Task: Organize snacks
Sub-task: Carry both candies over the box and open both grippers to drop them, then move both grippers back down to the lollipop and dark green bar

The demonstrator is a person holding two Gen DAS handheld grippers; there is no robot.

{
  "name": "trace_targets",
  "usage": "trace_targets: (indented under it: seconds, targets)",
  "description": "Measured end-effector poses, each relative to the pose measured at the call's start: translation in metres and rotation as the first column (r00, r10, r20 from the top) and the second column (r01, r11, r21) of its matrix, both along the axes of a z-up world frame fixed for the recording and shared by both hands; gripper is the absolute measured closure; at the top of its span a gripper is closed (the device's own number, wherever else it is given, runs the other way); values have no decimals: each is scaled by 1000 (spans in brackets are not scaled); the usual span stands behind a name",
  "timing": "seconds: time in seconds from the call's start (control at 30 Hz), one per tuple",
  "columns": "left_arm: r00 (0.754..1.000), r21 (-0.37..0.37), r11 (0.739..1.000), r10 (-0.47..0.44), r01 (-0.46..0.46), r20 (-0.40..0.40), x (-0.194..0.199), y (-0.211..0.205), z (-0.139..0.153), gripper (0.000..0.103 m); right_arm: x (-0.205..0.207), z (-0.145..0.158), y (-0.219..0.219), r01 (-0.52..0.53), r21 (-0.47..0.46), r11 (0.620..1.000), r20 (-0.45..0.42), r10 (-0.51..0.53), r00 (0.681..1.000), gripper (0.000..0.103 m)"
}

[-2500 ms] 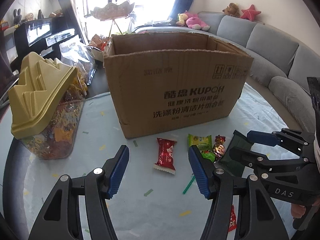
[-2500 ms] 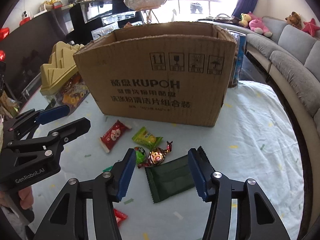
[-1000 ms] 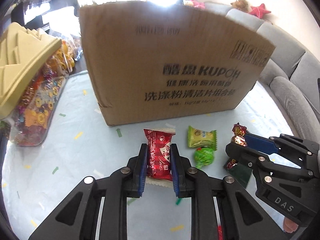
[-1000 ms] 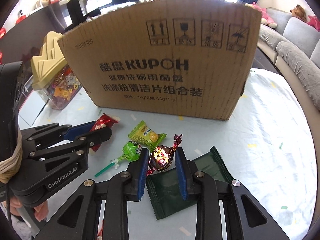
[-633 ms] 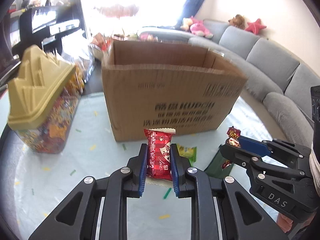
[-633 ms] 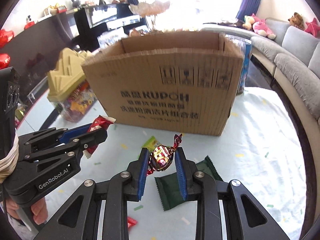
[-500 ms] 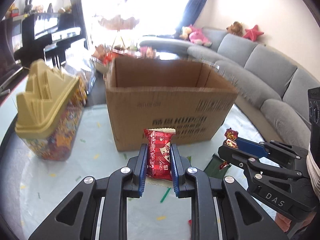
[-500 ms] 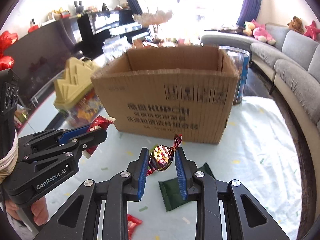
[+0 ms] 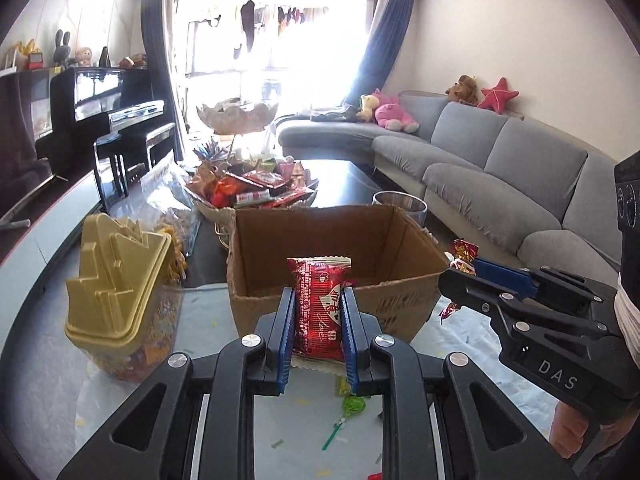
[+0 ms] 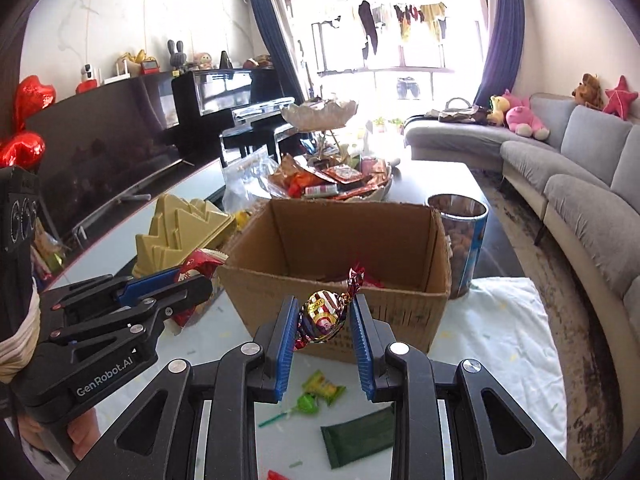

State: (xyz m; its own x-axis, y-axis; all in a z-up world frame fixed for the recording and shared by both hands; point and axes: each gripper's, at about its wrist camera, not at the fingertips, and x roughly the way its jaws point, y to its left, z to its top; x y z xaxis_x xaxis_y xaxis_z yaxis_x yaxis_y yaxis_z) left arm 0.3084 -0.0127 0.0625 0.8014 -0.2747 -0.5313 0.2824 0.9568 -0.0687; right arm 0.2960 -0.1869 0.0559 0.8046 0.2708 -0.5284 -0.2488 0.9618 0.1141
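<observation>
Box [image 9: 320, 300] sits open-topped on the table [image 10: 508, 320], its near rim level with both grippers' tips. Inside it some red wrappers lie on the floor; the rest is bare cardboard. Left of the box, close, stands a jar [image 9: 120, 308] with a gold lid; behind its right corner, a tin [image 10: 464, 240]. A snack bowl [image 10: 332, 184] sits behind the box.

Left gripper [image 9: 318, 334]: jaws narrow, clamped on a red packet [image 9: 320, 308], upright, top edge poking above the pads, held in front of the near rim.

Right gripper [image 10: 324, 338]: jaws narrow, pinching a foil candy [image 10: 324, 316] by its body, one twist end sticking up toward the rim.

Grippers side by side, apart. On the table below: green candy [image 10: 324, 388], lollipop [image 10: 306, 404], dark green packet [image 10: 360, 438].
</observation>
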Motion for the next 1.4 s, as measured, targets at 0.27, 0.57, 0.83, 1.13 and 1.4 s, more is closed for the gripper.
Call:
trace_targets:
  seconds: [0.27,0.57,0.83,1.13,1.4]
  targets:
    - [999,4,1000,-2,2,34,23,-4,28,81,29,24,-1,6,4,1000,24,-6,1000,75]
    - [1000,7,1000,12,-11,-12,64,-4,24,81,62,24,-4,24,-17,1000,2,-24,1000,75]
    - [999,12,1000,18,-17,-49,91,-8,15,80,85,15,-7,33,-30,999,-21,-34,999,75]
    - [998,47,997,61,-61,-8,81,-6,15,48,90,11,-14,87,-22,996,-12,-88,996,47]
    - [1000,63,998,21,-22,15,46,-12,14,46,57,9,-15,84,-34,996,9,-83,996,44]
